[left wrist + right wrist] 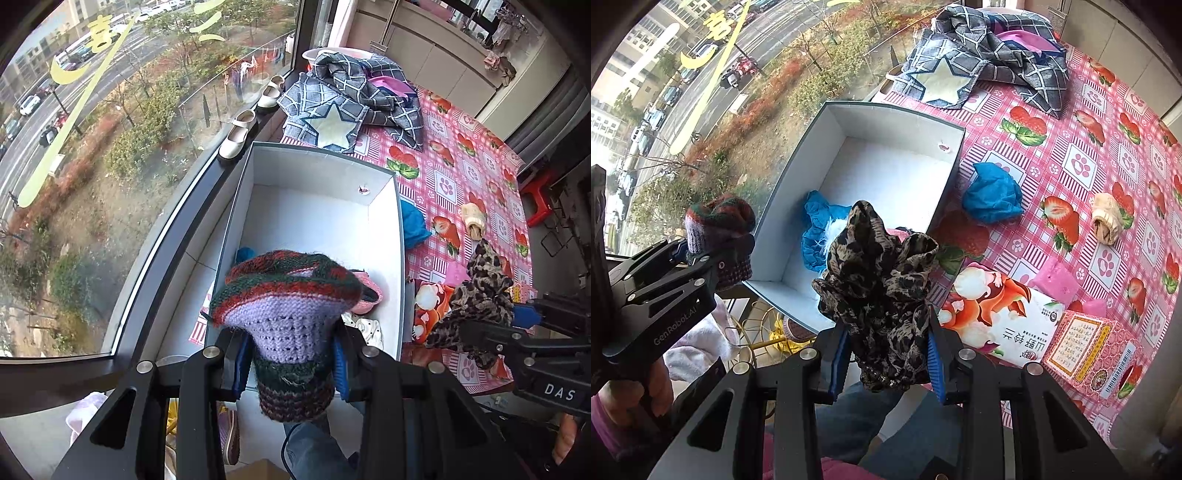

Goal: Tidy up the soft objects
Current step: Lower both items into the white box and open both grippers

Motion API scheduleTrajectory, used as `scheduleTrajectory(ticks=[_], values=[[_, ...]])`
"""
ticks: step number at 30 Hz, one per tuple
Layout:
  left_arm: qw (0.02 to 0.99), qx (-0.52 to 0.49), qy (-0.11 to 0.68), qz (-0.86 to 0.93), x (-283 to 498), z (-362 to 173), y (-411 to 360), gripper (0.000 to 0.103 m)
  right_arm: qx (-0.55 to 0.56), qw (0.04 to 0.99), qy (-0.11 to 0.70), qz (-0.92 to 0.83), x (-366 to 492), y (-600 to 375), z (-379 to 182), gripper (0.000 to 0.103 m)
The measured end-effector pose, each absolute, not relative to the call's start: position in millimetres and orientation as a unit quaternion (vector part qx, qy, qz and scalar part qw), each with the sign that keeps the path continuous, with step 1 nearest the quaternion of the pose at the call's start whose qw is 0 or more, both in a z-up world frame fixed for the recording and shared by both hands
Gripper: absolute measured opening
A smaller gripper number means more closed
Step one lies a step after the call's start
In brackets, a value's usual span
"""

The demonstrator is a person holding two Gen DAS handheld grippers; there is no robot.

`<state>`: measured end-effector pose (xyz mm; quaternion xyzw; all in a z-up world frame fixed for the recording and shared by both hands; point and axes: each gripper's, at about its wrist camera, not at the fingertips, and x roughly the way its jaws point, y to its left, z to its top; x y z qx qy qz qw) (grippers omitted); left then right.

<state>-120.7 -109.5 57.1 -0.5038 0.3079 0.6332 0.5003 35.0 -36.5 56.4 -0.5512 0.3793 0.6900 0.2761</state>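
striped knit hat (284, 317) bunched, leopard-print cloth (882, 295) crumpled, both above box (827, 122).

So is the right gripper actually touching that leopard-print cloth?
Touching. In the right wrist view the right gripper has the leopard-print cloth bunched between both blue pads, pressed on each side.

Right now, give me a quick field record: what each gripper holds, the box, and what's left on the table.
left gripper: jaws shut on knitted hat, purple with red-green striped brim, above the near end of the box
right gripper: jaws shut on leopard-print cloth, above the box's near corner
box: white inside, open, mostly bare; blue cloth inside
table: pink strawberry tablecloth
still on table: blue bundle, beige roll, checked fabric at far end
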Motion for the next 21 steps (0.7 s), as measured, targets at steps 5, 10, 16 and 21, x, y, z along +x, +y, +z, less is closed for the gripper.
scheduleTrajectory(ticks=[5, 10, 16, 21], values=[[0.498, -0.507, 0.306, 0.633, -122.5, 56.6, -110.5, 0.039, -0.553, 0.273, 0.373, 0.693, 30.2, -36.9, 56.2, 0.036], [0.492, -0.516, 0.306, 0.631, -123.7, 52.2, -111.9, 0.039, -0.553, 0.272, 0.374, 0.693, 27.1, -35.3, 54.1, 0.036], [0.484, -0.524, 0.309, 0.629, -123.4, 46.1, -106.7, 0.039, -0.552, 0.267, 0.377, 0.694, 20.0, -29.0, 50.4, 0.036], [0.481, -0.525, 0.316, 0.627, -120.9, 41.5, -97.5, 0.039, -0.55, 0.267, 0.377, 0.696, 8.8, -17.2, 49.1, 0.036]])
